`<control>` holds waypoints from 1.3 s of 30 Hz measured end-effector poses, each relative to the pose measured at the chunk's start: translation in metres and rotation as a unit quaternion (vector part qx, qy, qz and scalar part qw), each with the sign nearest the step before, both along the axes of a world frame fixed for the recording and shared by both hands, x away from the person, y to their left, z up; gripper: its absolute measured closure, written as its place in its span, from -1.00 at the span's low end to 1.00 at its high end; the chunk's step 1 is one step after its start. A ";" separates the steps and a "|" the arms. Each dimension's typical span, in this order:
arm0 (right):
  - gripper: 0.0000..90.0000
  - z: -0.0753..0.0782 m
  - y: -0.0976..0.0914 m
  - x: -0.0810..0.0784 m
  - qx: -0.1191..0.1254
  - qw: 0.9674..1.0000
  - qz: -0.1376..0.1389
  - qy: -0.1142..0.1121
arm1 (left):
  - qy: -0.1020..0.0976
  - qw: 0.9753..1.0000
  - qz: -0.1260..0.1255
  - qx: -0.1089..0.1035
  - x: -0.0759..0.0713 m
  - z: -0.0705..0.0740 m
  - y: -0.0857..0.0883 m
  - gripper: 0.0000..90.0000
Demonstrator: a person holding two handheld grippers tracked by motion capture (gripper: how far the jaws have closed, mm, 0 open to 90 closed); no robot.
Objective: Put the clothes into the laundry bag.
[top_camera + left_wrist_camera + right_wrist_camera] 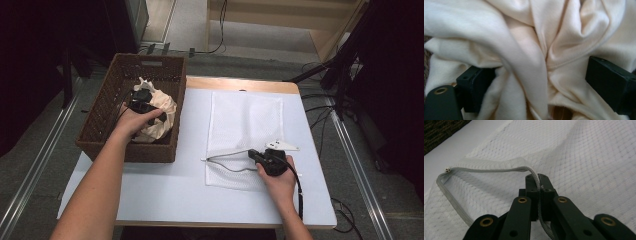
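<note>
High view: a brown wicker basket [102, 120] sits at the far left of the pale table [165, 190], partly overhanging its left edge, and a crumpled cream garment [162, 112] lies inside it. The left gripper [141, 102] reaches into the basket and rests on top of that garment. In the left gripper view the black jaws stand wide apart, one at the lower left and one at the right, with folds of the cream garment [531, 50] bunched between them; the pads sit against the cloth on both sides, but nothing shows them pinching it, so the gripper reads as released. A white mesh laundry bag [245, 125] lies flat on the right half of the table, its zippered opening toward the near side. The right gripper [257, 156] sits at the bag's near edge, and in the right gripper view its jaws are clenched together on the grey zipper edge [534, 173] of the mesh laundry bag [594, 162], lifting that edge so the mouth gapes open to the left.
</note>
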State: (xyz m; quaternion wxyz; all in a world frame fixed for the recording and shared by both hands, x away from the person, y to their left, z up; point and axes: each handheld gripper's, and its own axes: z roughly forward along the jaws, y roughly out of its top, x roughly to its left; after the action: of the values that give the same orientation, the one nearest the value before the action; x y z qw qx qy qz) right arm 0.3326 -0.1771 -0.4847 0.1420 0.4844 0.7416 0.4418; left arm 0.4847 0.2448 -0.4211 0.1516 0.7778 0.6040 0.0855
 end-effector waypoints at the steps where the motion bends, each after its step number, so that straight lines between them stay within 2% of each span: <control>1: 0.98 0.000 0.000 0.000 0.000 1.000 0.000 -0.001 | -0.003 1.000 -0.013 0.017 -0.001 -0.002 -0.002 -0.81; 2: 0.98 0.000 0.000 0.000 0.000 1.000 0.000 0.000 | -0.004 0.999 -0.020 0.040 -0.002 -0.005 -0.005 -0.80; 3: 0.98 0.000 0.000 0.000 0.000 1.000 0.000 0.000 | -0.004 0.999 -0.020 0.040 -0.002 -0.005 -0.005 -0.79; 5: 0.98 -0.001 0.000 0.001 0.002 1.000 0.000 0.001 | -0.011 0.996 -0.032 0.080 -0.004 -0.009 -0.012 -0.71; 7: 0.98 -0.001 0.000 0.001 0.001 1.000 0.000 0.000 | -0.012 0.996 -0.036 0.075 -0.004 -0.007 -0.013 -0.57; 8: 0.98 -0.001 0.000 0.000 0.000 1.000 0.001 0.000 | -0.016 0.996 -0.036 0.079 -0.005 -0.004 -0.013 -0.45; 10: 0.98 -0.001 0.000 0.000 -0.001 1.000 0.001 -0.001 | -0.022 0.996 -0.037 0.082 -0.006 0.000 -0.010 0.19; 11: 0.98 -0.001 0.000 0.000 0.000 1.000 0.001 -0.001 | -0.023 0.996 -0.039 0.079 -0.006 0.002 -0.008 0.40; 12: 0.98 -0.001 0.000 0.000 0.000 1.000 0.001 -0.001 | -0.021 0.996 -0.040 0.077 -0.006 0.003 -0.007 0.51; 14: 0.98 -0.001 0.000 0.000 0.001 1.000 0.001 -0.001 | -0.017 0.997 -0.038 0.066 -0.006 0.006 -0.004 0.61; 16: 0.98 -0.001 0.000 0.000 0.001 1.000 0.001 -0.001 | -0.024 0.999 -0.021 0.044 -0.004 0.012 0.002 0.66; 18: 0.98 -0.001 0.000 -0.001 0.000 1.000 0.001 -0.002 | -0.045 0.999 -0.007 0.020 -0.005 0.022 0.008 0.68; 20: 0.98 -0.001 0.000 -0.001 0.002 1.000 0.002 -0.003 | -0.085 0.996 -0.001 -0.009 -0.009 0.033 0.013 0.69; 21: 0.98 -0.001 0.000 -0.001 0.001 1.000 0.002 -0.002 | -0.108 0.994 0.001 -0.017 -0.012 0.038 0.014 0.69; 22: 0.98 -0.001 0.000 -0.001 0.002 1.000 0.002 -0.003 | -0.108 0.994 0.001 -0.017 -0.012 0.038 0.014 0.69; 23: 0.98 -0.001 0.000 -0.001 0.001 1.000 0.002 -0.005 | -0.153 0.988 0.002 -0.030 -0.017 0.047 0.016 0.69; 24: 0.98 -0.001 0.000 -0.001 0.001 1.000 0.002 -0.005 | -0.153 0.988 0.002 -0.030 -0.017 0.047 0.016 0.69; 25: 0.98 -0.001 0.000 -0.001 0.000 1.000 0.002 -0.007 | -0.191 0.980 0.002 -0.048 -0.023 0.055 0.017 0.69; 26: 0.98 -0.001 0.000 -0.002 -0.001 1.000 0.002 -0.007 | -0.209 0.977 0.000 -0.047 -0.026 0.059 0.018 0.69; 29: 0.98 0.000 0.001 -0.002 -0.002 1.000 0.002 -0.009 | -0.252 0.966 -0.011 -0.049 -0.036 0.068 0.017 0.69; 30: 0.98 0.000 0.001 -0.002 -0.002 1.000 0.002 -0.010 | -0.260 0.964 -0.014 -0.051 -0.038 0.071 0.017 0.69; 33: 0.98 0.000 0.000 -0.003 -0.001 1.000 0.003 -0.011 | -0.307 0.950 -0.012 -0.060 -0.048 0.078 0.018 0.69; 34: 0.98 0.000 0.000 -0.003 0.000 1.000 0.004 -0.012 | -0.306 0.950 -0.007 -0.064 -0.049 0.079 0.019 0.68; 35: 0.98 0.000 0.000 -0.003 0.000 1.000 0.004 -0.012 | -0.295 0.953 0.003 -0.067 -0.047 0.079 0.020 0.68; 36: 0.98 0.000 0.000 -0.003 -0.001 1.000 0.003 -0.012 | -0.274 0.959 0.011 -0.071 -0.043 0.076 0.023 0.67; 37: 0.98 0.000 0.000 -0.003 0.000 1.000 0.003 -0.012 | -0.247 0.966 0.019 -0.072 -0.038 0.071 0.026 0.65; 39: 0.98 0.000 0.000 -0.003 -0.001 1.000 0.004 -0.014 | -0.205 0.977 0.023 -0.057 -0.030 0.060 0.032 0.64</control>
State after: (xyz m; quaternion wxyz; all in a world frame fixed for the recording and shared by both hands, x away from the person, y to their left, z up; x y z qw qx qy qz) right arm 0.3295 -0.1766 -0.4849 0.1512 0.4754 0.7418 0.4481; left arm 0.4546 0.2764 -0.3615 0.3142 0.7199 0.5816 0.2116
